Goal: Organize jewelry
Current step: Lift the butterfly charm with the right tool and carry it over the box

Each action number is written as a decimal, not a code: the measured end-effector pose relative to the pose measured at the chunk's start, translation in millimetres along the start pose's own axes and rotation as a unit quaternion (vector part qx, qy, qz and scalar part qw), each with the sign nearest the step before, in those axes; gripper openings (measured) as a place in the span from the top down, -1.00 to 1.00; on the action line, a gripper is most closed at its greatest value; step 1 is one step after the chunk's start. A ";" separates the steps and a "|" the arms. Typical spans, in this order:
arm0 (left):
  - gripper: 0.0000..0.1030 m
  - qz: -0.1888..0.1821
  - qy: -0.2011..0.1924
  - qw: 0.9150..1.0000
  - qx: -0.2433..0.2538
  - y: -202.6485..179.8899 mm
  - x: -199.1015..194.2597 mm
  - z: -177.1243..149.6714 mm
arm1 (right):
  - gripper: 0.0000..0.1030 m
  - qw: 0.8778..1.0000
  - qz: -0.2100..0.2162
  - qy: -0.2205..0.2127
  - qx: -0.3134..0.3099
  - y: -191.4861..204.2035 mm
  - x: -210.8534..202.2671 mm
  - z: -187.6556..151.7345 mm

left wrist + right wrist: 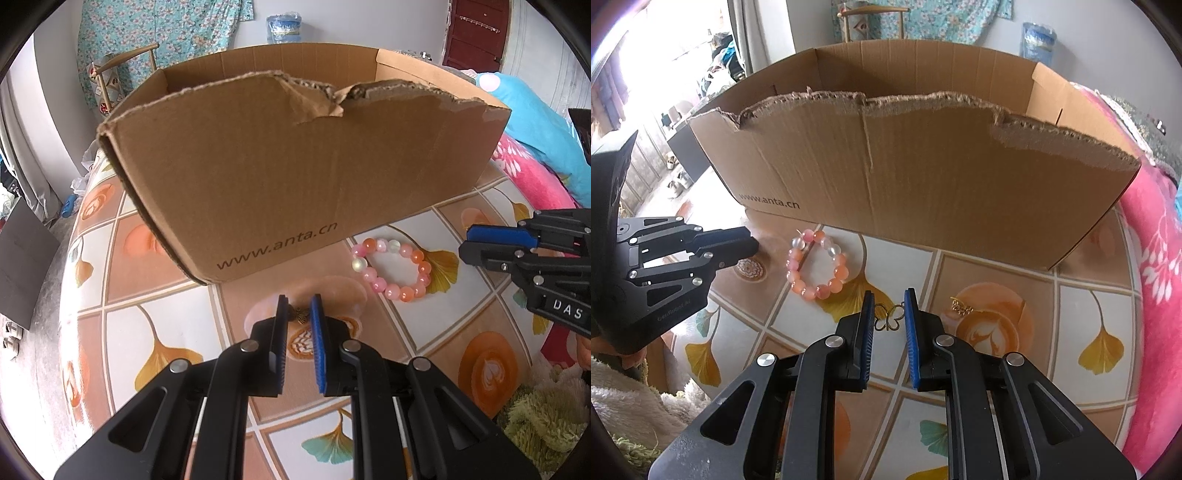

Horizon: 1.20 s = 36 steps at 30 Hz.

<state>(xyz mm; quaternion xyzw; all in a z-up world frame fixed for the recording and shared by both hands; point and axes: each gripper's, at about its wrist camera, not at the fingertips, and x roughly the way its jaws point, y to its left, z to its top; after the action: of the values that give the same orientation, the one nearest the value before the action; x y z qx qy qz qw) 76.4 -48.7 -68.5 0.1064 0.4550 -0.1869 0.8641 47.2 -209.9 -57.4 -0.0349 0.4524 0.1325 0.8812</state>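
An open cardboard box point(295, 166) stands on the patterned tablecloth point(388, 369); it also shows in the right wrist view point(923, 177). A pink and orange bead bracelet point(393, 268) lies in front of it, also in the right wrist view point(818, 264). My left gripper point(299, 314) is open, its fingertips on either side of a small bronze ornament point(299, 314) on the cloth. My right gripper point(889, 314) is open around a gold butterfly-shaped wire piece point(888, 319). Another small gold piece point(961, 306) lies to its right.
A pink floral blanket point(1152, 295) lies along the right side. A fluffy green and cream textile point(546, 413) is at the near right edge. A wooden chair point(122, 70) and a floral curtain point(159, 33) are behind the box.
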 end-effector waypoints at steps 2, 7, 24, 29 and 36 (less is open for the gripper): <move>0.78 0.001 -0.004 1.000 0.000 0.2 -3.5 -0.7 | 0.73 1.000 -0.001 -0.003 -0.002 0.8 -4.6 0.4; 0.78 0.002 -0.016 1.000 -0.001 -0.6 -15.7 -3.3 | 0.73 1.000 -0.003 -0.018 -0.011 3.9 -17.6 -1.9; 0.77 -0.018 0.009 1.000 -0.018 5.4 4.2 1.5 | 0.73 1.000 0.004 -0.029 -0.011 2.1 -27.6 -10.8; 0.77 -0.012 0.018 1.000 -0.015 4.1 4.4 3.0 | 0.73 1.000 0.007 -0.028 -0.010 0.6 -26.3 -7.9; 0.72 -0.001 0.022 1.000 -0.006 -1.2 8.7 9.2 | 0.73 1.000 0.012 -0.027 -0.008 -0.2 -23.0 -7.5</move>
<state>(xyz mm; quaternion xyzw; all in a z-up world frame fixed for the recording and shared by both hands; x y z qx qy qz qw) 87.2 -55.0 -70.5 0.1052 0.4753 -0.1831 0.8541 28.5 -216.1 -43.3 -0.0335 0.4278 0.1474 0.8912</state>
